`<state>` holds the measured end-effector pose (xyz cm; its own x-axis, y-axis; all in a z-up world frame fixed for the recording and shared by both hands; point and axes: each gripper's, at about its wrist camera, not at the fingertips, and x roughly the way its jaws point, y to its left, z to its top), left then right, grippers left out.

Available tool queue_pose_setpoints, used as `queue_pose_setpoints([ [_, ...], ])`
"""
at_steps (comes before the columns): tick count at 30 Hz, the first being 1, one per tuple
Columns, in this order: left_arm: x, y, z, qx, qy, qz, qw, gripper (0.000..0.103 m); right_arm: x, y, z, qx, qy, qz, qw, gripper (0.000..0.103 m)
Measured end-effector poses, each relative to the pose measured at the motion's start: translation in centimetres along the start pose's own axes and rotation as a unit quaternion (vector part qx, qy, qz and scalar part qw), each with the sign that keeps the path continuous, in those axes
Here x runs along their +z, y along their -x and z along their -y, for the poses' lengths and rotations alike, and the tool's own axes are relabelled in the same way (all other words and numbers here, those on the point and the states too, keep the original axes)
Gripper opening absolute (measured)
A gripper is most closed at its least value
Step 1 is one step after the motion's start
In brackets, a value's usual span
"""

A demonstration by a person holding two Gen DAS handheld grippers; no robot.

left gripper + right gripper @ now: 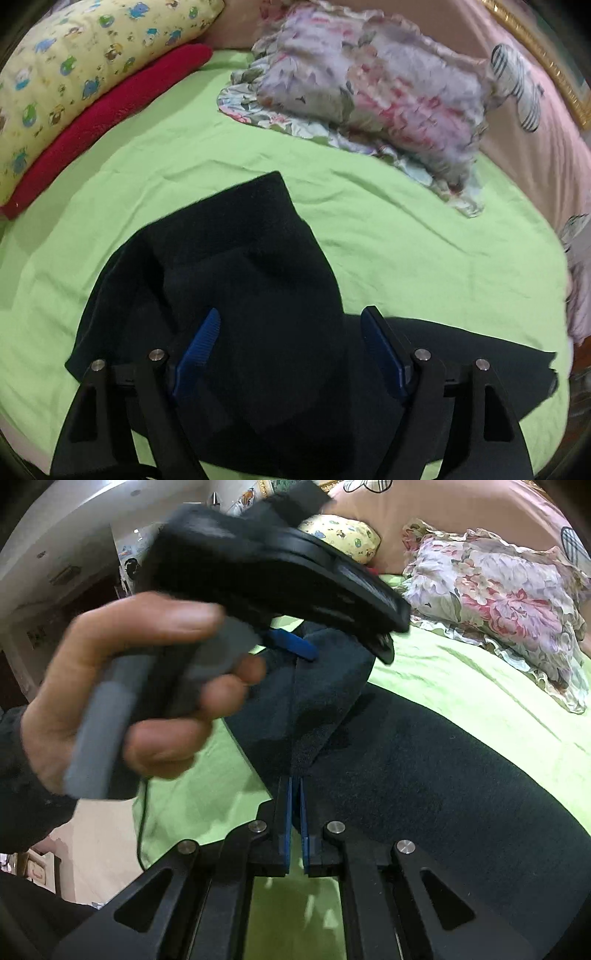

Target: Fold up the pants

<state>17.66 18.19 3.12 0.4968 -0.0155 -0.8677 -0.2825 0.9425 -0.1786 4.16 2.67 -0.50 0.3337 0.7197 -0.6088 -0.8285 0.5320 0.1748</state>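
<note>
My left gripper (290, 325) hangs with jaws apart over the dark pants (236, 280), which lie on the green sheet (406, 240); my right gripper (294, 786) is clamped on their cloth.

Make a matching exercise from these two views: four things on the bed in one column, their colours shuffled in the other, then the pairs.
Things:
1. pants
2. bed sheet
3. folded towel
4. cartoon-print pillow

Colours:
A. red
B. pale yellow
C. black
D. light green

Pairs: 1-C, 2-D, 3-A, 4-B
</note>
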Motion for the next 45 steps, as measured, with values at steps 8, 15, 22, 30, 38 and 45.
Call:
queue_pose_setpoints([
  [8,-1.1,3.2,-2.6,-0.046,0.010,0.049,0.9977,0.007,0.3,1.3,-1.0,-0.006,0.027,0.021,0.999,0.005],
  [15,-6.4,6.3,-9.3,-0.091,0.092,0.100,0.9866,0.007,-0.3,0.3,-1.1,-0.010,0.027,0.009,1.000,0.005],
  [22,-9.5,3.7,-12.9,-0.093,0.130,0.060,0.9853,0.007,-0.9,-1.4,-1.5,-0.017,0.014,-0.013,1.000,0.005],
  [30,-10.8,3.2,-14.3,-0.094,0.128,0.065,0.9851,0.008,-1.2,-2.7,-0.8,-0.010,-0.034,-0.028,0.999,0.005],
  [38,-12.4,4.3,-16.2,-0.106,0.143,0.059,0.9823,0.015,-1.4,-3.3,-0.7,-0.010,-0.068,-0.051,0.996,0.011],
  [45,-12.1,6.0,-17.9,-0.101,0.170,0.064,0.9781,0.066,-0.3,-1.0,-0.7,0.004,-0.104,-0.026,0.994,0.012],
])
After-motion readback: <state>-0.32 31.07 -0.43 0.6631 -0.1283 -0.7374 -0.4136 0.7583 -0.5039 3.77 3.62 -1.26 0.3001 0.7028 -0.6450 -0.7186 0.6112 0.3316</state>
